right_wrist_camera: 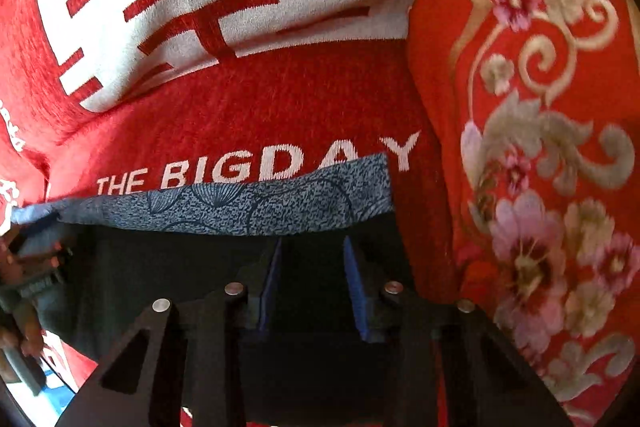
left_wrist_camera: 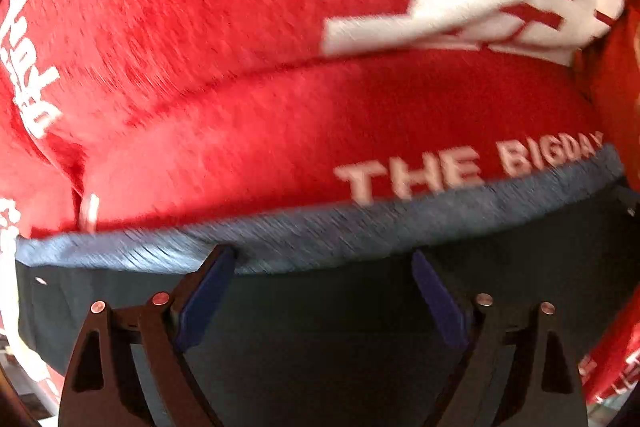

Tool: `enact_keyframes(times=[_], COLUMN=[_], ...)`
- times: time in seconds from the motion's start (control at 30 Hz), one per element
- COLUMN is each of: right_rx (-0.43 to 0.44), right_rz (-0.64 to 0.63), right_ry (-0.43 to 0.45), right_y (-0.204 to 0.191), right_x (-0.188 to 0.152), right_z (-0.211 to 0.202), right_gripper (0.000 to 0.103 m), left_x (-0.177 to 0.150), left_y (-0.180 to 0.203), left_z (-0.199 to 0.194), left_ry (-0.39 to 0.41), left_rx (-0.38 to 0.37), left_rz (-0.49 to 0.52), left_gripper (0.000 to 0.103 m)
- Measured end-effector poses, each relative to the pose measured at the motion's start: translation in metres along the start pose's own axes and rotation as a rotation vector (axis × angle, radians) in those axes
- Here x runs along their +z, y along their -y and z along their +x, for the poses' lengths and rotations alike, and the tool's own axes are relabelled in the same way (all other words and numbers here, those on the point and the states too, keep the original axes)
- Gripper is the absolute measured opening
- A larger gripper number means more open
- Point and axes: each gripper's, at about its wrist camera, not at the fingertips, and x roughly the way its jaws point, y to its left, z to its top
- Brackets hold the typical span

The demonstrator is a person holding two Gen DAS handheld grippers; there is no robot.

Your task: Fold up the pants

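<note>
Left gripper (left_wrist_camera: pixel 324 259): blue-padded fingers spread wide, nothing between them. The tips sit right at the patterned band, and one pad looks like it's touching the band's near edge; it's blurry, so not sure.

Right gripper (right_wrist_camera: pixel 312 247): fingers at a narrower gap, also empty as far as I can see. The tips stop just short of the same band.

Pants: dark navy fabric pants (left_wrist_camera: pixel 320 327) lying flat under both grippers, so they're the nearest thing in both wrist views. They lie on the blanket, just below its "THE BIGDAY" lettering.

Band: grey-blue speckled band with a fan print (right_wrist_camera: pixel 240 207), the pants' far edge, probably a waistband or turned hem. It runs left-right across both views, square to the fingers. Its right corner ends just right of the right gripper.

The key bit: the edge lies dead ahead of both sets of tips, with the long axis sideways. Neither is clearly nearer, I'd say.

Blanket: fuzzy red blanket with big white characters (left_wrist_camera: pixel 200 27), beyond the band.

Cloth: red floral embroidered cloth (right_wrist_camera: pixel 540 147), right of the band and further back.

My guess: both are lined up to pinch that edge for a fold.
</note>
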Motion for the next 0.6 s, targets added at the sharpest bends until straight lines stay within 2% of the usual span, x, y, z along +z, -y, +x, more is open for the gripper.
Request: enact_keyframes(times=[0.1,0.13,0.3,0.4,0.53,0.57,0.6], right_rx=[-0.001,0.001,0.049,0.102,0.045,0.039,0.053], right_rz=[0.001,0.013,0.11,0.126,0.1,0.109,0.118], right_ry=[-0.004,-0.006,-0.006,0.009,0.003,-0.011,-0.013], right_y=[0.0,-0.001,0.006,0.007,0.008,0.011,0.014], right_x=[0.002,0.002,0.0,-0.023,-0.045,-0.049,-0.052], right_z=[0.001,0.0,-0.015,-0.029,-0.027,-0.023,-0.02], right_gripper=[0.032,0.033,0.044,0.045,0.045,0.045,0.044], left_x=[0.012,0.015,0.008,-0.011,-0.049,-0.06,-0.068], left_y=[-0.021,-0.03,-0.078,-0.104,-0.132,-0.139,-0.144], left_z=[0.011,0.014,0.001,-0.007,0.001,0.002,0.0], left_ry=[-0.024,-0.036,-0.024,-0.031,-0.11,-0.113,-0.095], left_rx=[0.007,0.03,0.09,0.136,0.193,0.184,0.174], left_rz=[-0.042,-0.066,-0.124,-0.123,-0.141,-0.162,-0.184], left_gripper=[0.091,0.091,0.091,0.091,0.091,0.093,0.098])
